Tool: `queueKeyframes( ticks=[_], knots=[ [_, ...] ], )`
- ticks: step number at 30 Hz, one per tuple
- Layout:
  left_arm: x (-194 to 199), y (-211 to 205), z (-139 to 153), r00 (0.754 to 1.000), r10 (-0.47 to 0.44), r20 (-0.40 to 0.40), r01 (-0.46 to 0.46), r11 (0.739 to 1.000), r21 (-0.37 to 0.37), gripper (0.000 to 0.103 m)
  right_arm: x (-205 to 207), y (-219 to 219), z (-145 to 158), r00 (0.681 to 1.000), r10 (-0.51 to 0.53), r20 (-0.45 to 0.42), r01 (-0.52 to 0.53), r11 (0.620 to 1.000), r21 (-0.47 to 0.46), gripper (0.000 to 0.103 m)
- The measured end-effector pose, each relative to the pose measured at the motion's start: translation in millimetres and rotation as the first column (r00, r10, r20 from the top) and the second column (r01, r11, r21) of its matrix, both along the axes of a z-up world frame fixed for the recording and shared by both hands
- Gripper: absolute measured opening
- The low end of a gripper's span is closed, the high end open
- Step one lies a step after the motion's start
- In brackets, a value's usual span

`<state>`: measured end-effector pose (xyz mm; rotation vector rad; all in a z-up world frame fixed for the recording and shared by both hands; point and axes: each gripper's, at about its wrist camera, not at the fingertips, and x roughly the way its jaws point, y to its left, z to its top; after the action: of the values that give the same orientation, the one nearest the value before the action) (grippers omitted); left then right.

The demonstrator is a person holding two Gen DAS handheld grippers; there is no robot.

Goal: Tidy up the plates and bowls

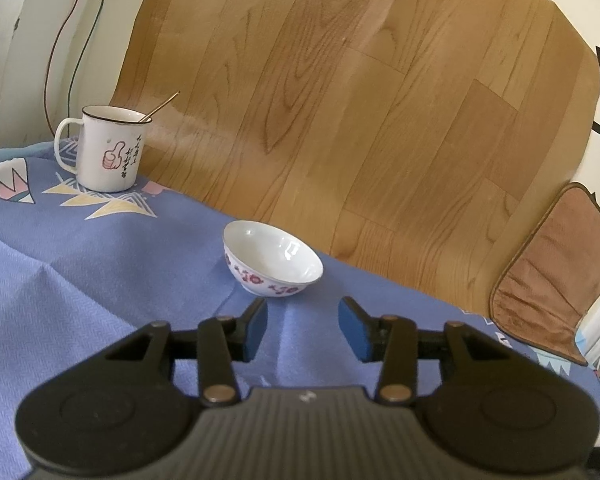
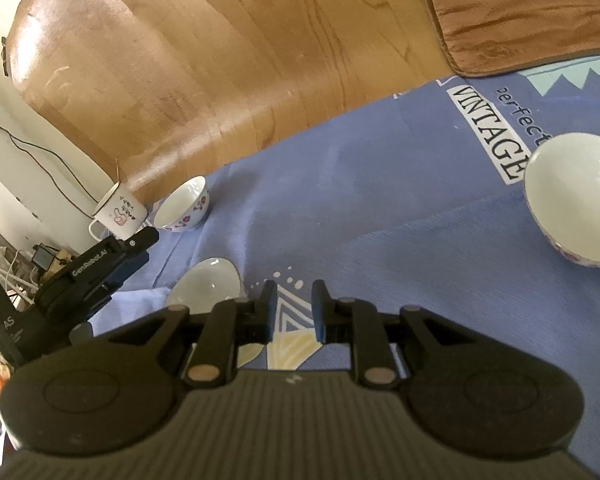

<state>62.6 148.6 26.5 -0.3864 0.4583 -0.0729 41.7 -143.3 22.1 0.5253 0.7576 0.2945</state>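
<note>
A white bowl with red flowers [image 1: 272, 260] stands upright on the blue cloth just ahead of my left gripper [image 1: 305, 322], which is open with only cloth between its pads. The right wrist view shows that same bowl [image 2: 184, 204] at the left beyond the left gripper [image 2: 150, 240]. A second white bowl [image 2: 576, 196] sits at the right edge. A pale glossy plate [image 2: 206, 284] lies partly hidden under my right gripper's left finger. My right gripper [image 2: 295, 300] has a narrow gap between its pads and holds nothing.
A white enamel mug [image 1: 104, 148] with a spoon in it stands at the cloth's far left. A brown cushion [image 1: 556, 276] lies over the right end of the table. The blue cloth [image 1: 100, 272] ends at a wood-patterned surface [image 1: 340, 100]. Cables hang on the wall at left.
</note>
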Motion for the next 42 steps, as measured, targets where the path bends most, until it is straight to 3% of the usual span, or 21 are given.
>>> queueKeyframes(
  ticks=[18,25,29,35,38,40,42],
  knots=[
    [-1.2,-0.5,1.0,1.000,-0.017,0.011,0.017,1.000,-0.003,0.042,-2.3,0.1,1.8,1.000,0.004,0.023,-0.004,1.000,-0.009,0.025],
    [-11.9,9.4,6.5,0.999,-0.038,-0.016,0.037,0.998,-0.053,0.040,-6.7,-0.5,7.4,0.998,0.028,0.048,-0.028,1.000,-0.012,0.025],
    [-29.4,15.3,8.3,0.995,-0.090,-0.039,0.084,0.987,-0.135,0.040,-4.2,2.0,7.0,0.996,0.062,0.060,-0.062,0.998,-0.012,0.025],
    [-58.1,-1.1,12.8,0.993,-0.116,-0.029,0.114,0.992,-0.062,0.040,-0.4,13.6,5.2,0.989,0.131,0.068,-0.130,0.991,-0.017,0.025],
    [-54.3,-11.9,5.1,0.991,-0.108,-0.074,0.108,0.994,-0.005,0.040,4.5,19.7,2.7,0.986,0.155,0.060,-0.154,0.988,-0.018,0.025],
    [-48.3,-14.1,-2.7,0.985,-0.121,-0.120,0.119,0.993,-0.024,0.040,7.3,24.6,1.6,0.984,0.168,0.056,-0.167,0.986,-0.023,0.025],
    [-45.1,-19.6,-7.3,0.981,-0.130,-0.145,0.129,0.992,-0.015,0.032,11.0,30.7,0.4,0.981,0.186,0.054,-0.184,0.982,-0.036,0.025]
  ],
)
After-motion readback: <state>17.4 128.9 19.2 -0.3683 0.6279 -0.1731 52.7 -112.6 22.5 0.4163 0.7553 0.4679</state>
